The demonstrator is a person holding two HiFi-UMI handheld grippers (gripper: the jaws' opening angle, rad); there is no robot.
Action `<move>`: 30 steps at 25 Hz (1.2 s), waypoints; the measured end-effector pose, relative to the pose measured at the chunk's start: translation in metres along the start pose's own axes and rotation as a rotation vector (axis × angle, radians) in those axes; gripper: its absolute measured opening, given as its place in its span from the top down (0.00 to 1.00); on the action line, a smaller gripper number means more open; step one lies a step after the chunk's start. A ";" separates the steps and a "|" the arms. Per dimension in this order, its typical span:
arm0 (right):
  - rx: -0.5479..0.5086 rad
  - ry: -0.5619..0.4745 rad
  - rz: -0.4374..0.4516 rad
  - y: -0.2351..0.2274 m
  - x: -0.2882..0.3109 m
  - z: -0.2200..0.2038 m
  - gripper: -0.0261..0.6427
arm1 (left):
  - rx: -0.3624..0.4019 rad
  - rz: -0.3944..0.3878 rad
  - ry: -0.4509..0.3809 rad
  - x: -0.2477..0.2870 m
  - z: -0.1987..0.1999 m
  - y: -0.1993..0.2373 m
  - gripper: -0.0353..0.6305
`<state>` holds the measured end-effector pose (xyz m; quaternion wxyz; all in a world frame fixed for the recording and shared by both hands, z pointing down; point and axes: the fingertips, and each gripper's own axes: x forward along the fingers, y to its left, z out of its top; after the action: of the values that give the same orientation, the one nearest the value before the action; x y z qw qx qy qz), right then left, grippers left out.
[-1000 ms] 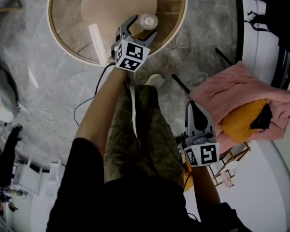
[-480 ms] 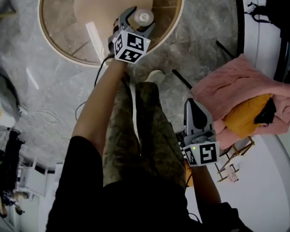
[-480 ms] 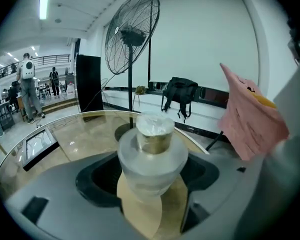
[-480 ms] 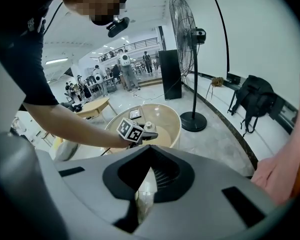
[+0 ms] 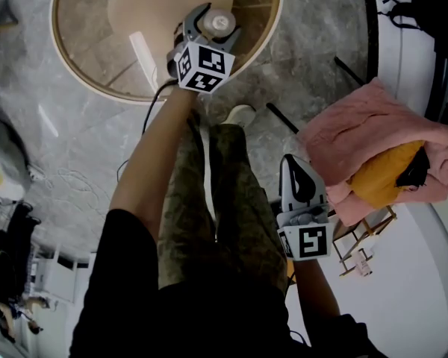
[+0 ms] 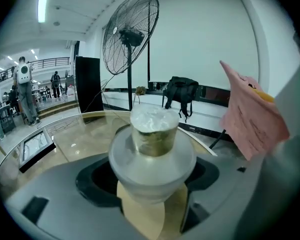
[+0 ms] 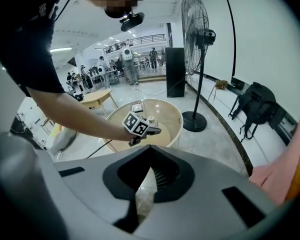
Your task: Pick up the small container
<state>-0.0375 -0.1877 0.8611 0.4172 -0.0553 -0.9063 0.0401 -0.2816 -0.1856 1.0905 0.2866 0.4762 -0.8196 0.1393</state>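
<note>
At the far left, up top, is a round glass surface (image 5: 84, 71) with a wooden rim. The person reaches the left arm out over it, because the small container (image 5: 223, 22) stands there, near the edge closest to the person. The left tool (image 5: 215, 25) is held low and level with the surface so its two jaws can slide past the sides of the container. In the left gripper view the container sits right between the jaws, a cloudy little pot with a narrow top part. The jaws are wide, one just beside each side of the pot. I think they are not squeezing it yet, and the pot looks like it is standing on the surface. The next move, I think, is to close the jaws gently and lift straight up, so the smooth round pot does not slip or tip. Moving right, the right tool (image 5: 293, 161) hangs by the person's leg, well apart from the surface. Its jaws are pressed together with nothing in them, so it is just waiting out of the way. At the far right a pink cloth (image 5: 351, 136) lies over a small stand.
</note>
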 end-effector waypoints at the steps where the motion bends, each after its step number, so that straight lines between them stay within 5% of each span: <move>1: -0.001 0.003 0.003 0.002 0.001 -0.001 0.93 | 0.002 0.008 -0.002 0.001 0.001 0.001 0.41; 9: 0.017 0.039 -0.093 -0.005 0.003 -0.008 0.93 | -0.003 0.005 0.002 -0.006 0.000 0.006 0.42; 16: 0.086 0.006 -0.085 -0.005 0.008 0.009 0.93 | 0.004 0.008 -0.021 -0.043 0.019 0.019 0.42; 21: 0.081 -0.077 -0.080 0.005 -0.012 0.075 0.93 | -0.064 -0.002 -0.020 -0.111 0.058 0.025 0.42; 30: 0.097 -0.229 -0.045 0.053 -0.070 0.234 0.93 | -0.061 -0.048 -0.027 -0.294 0.162 0.056 0.42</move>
<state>-0.1667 -0.1506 0.6505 0.3139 -0.0098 -0.9460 0.0803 -0.2720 -0.0320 0.7864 0.2931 0.4886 -0.8156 0.1008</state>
